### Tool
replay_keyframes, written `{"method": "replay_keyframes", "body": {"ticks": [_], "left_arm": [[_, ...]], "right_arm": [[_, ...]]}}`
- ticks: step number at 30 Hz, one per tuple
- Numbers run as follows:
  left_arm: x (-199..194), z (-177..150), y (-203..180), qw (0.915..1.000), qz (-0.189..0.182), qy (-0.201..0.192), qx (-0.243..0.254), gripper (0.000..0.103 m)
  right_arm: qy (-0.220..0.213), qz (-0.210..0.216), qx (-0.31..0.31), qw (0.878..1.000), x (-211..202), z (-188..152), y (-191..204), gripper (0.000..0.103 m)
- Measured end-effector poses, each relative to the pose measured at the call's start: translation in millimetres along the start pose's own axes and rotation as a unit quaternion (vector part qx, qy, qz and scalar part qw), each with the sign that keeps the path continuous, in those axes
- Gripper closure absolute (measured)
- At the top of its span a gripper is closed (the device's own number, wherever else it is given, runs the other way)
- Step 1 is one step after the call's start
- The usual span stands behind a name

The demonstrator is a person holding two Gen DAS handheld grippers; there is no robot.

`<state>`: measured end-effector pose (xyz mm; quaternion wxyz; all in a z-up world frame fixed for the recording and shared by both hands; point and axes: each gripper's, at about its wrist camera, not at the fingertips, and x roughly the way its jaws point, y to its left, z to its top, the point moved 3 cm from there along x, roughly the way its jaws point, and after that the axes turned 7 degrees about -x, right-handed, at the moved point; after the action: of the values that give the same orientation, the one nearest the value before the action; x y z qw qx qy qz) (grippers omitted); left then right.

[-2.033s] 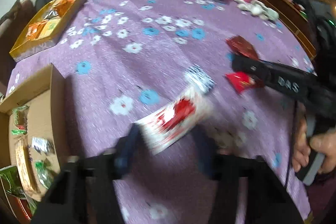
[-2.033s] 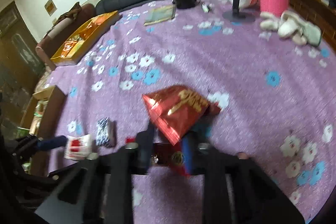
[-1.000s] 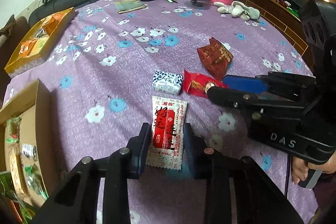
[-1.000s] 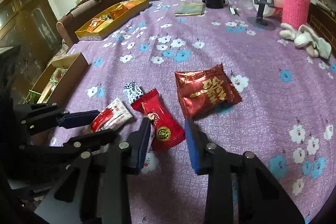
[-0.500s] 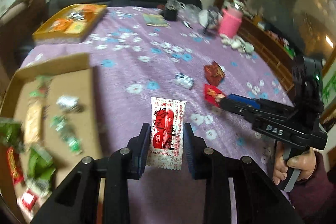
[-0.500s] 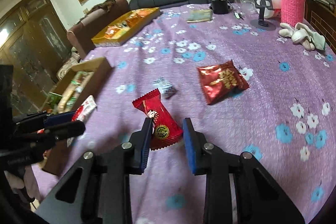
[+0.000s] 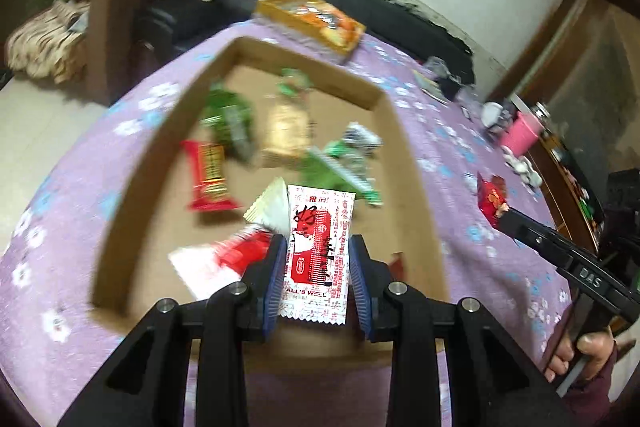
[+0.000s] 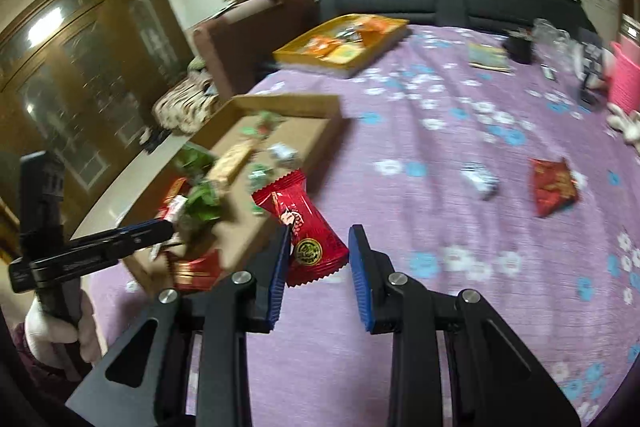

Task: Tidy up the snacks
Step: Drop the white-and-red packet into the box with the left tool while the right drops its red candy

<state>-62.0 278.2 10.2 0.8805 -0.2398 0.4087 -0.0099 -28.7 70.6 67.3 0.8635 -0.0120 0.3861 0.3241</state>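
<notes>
Above cardboard box: white-red sachet clamped in left gripper.

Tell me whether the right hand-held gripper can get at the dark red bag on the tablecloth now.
Probably not: the right hand-held gripper is shut on a red candy packet, so it must drop that first. The dark red bag lies unobstructed.

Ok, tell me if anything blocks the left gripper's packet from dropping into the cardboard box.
Nothing visible does. The left gripper holds the white-and-red packet over the open cardboard box. Other snacks lie on the floor below, including a red-and-white wrapper right beside it.
</notes>
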Motion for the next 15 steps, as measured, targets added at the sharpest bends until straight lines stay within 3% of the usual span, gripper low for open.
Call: {"method": "replay_keyframes", "body": {"ticks": [9,15], "left_arm": [[0.5,5.3,11.4,0.9986,0.041,-0.027,0.022,0.071],[-0.2,4.5,13.0,0.9994,0.018,-0.025,0.017,0.068]], "right_arm": [[0.036,0.015,-0.043,0.998,46.2,10.9,50.3,0.071],[0.049,0.007,-0.053,0.997,67.6,12.8,61.4,0.071]]}}
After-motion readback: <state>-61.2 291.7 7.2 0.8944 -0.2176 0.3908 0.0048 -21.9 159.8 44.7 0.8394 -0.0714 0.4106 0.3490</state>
